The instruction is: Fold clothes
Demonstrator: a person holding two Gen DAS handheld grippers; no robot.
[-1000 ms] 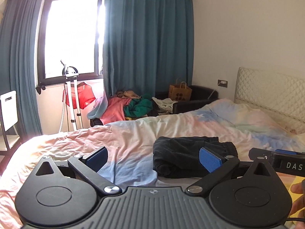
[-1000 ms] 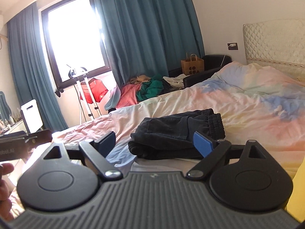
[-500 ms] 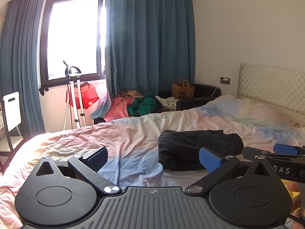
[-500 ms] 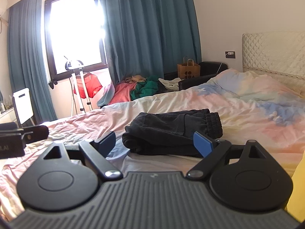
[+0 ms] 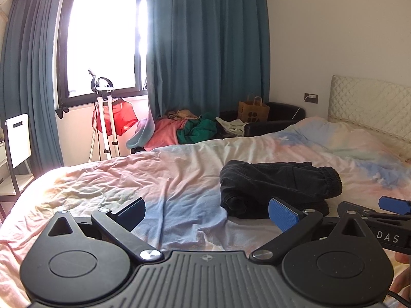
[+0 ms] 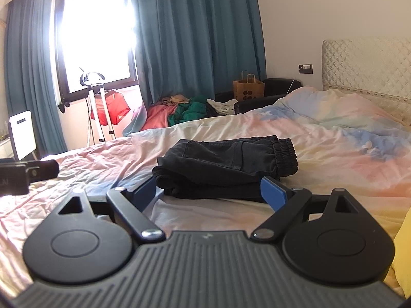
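- Left wrist view: the bed (image 5: pixel 179 174), under a pastel quilt, fills the near and middle ground; far behind it a window, blue curtains (image 5: pixel 205 51) and a heap of loose clothes (image 5: pixel 185 131) on a dark seat.
- The folded black trousers (image 5: pixel 277 187) lie on the quilt, right of centre in this view, elastic waistband toward the right.
- The left claw (image 5: pixel 205 210) hovers over the quilt to the left of the trousers, its jaws spread wide and holding nothing; the bundle sits just beyond its right pad.
- The right claw (image 5: pixel 393 205) shows only as a blue tip and a black body at the right edge here.
- Right wrist view: the right claw (image 6: pixel 213 192) is spread wide and empty, one jaw on each side of the near edge of the trousers (image 6: pixel 226 164); whether the pads touch the cloth cannot be told.
- Only this view shows the stacked layers along the near fold and the ribbed waistband; the left claw (image 6: pixel 28 172) appears merely as a dark body at the left edge.
- Judgement: the cloth looks soft, limp and fairly thick, light enough to lift but apt to slump open. A hold across all layers at the near folded edge seems soundest.
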